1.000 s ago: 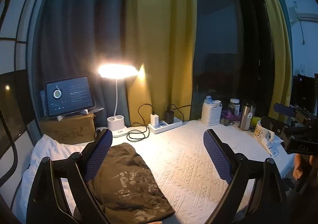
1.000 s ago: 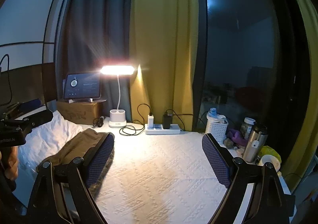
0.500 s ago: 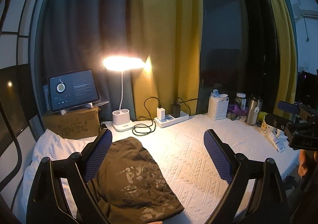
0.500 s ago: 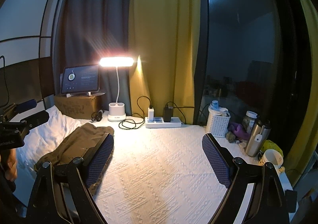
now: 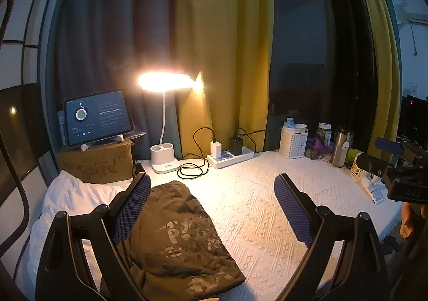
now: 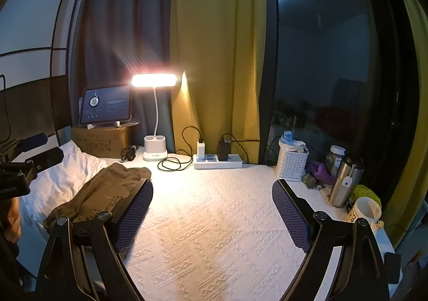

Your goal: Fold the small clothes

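Olive printed t-shirt point(image 5: 184, 236) bunched at left on white textured cover point(image 5: 267, 210). Left gripper point(image 5: 212, 210), right gripper point(image 6: 212, 214): jaws wide, empty. Fold stage unclear; pinch single-layer edges, avoid cover.

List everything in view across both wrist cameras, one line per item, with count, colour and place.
olive-brown printed garment: 1, olive brown, left on the bedspread.
white textured bedspread: 1, white, covers the surface.
white pillow: 1, white, far left.
lit desk lamp: 1, white, back centre.
tablet on a stand: 1, dark, on the cardboard box.
white power strip: 1, white, back, chargers plugged in.
white lattice basket: 1, white, back right.
steel flask: 1, silver, right.
white mug: 1, white, right edge.
curtains: grey and yellow, behind.
left gripper: open, over the garment.
right gripper: open, over the bedspread.
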Demonstrator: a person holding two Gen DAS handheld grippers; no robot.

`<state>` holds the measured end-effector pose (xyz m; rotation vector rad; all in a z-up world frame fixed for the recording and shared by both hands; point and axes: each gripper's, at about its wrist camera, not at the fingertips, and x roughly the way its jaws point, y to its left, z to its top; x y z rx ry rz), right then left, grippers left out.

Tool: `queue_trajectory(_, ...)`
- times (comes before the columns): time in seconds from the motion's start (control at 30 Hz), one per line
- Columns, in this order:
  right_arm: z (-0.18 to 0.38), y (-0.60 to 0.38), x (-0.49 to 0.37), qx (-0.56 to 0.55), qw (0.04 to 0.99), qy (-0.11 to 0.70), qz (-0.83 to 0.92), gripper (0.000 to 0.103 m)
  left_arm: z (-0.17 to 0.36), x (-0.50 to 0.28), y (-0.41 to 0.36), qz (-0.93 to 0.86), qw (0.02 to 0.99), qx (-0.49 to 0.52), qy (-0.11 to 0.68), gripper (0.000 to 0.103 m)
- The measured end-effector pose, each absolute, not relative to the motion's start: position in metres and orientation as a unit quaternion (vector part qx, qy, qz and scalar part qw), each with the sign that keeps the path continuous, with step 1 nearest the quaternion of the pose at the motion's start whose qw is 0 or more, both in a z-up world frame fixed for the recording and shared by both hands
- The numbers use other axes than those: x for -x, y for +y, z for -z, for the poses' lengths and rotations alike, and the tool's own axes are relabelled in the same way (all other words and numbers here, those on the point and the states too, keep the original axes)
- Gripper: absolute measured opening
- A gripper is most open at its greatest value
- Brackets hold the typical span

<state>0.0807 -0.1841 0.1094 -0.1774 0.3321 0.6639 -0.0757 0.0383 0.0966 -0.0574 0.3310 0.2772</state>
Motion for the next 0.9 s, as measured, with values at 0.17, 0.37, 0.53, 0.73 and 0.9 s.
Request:
queue_trajectory(0.17, -0.1089, -0.1834, -0.0812, 0.087, 0.928, 0.163, -0.323, 0.092, -0.0949, 0.0738, 0.0401, -0.141, 0.975, 0.034, 0.17, 0.093)
queue_trajectory(0.37, -0.1081, -0.1801, -0.0816, 0.092, 0.925, 0.164, -0.329, 0.092, -0.0945, 0.0738, 0.0416, -0.143, 0.974, 0.035, 0.171, 0.093)
queue_trajectory(0.53, -0.1081, -0.18, -0.0807, 0.092, 0.925, 0.163, -0.329, 0.092, -0.0941, 0.0732, 0.0433, -0.143, 0.974, 0.037, 0.171, 0.093)
queue_trajectory(0.73, -0.1083, -0.1819, -0.0802, 0.091, 0.925, 0.164, -0.329, 0.092, -0.0926, 0.0723, 0.0417, -0.142, 0.974, 0.036, 0.173, 0.093)
queue_trajectory(0.9, -0.1072, -0.1816, -0.0795, 0.093, 0.925, 0.163, -0.33, 0.092, -0.0922, 0.0716, 0.0415, -0.142, 0.974, 0.037, 0.173, 0.093)
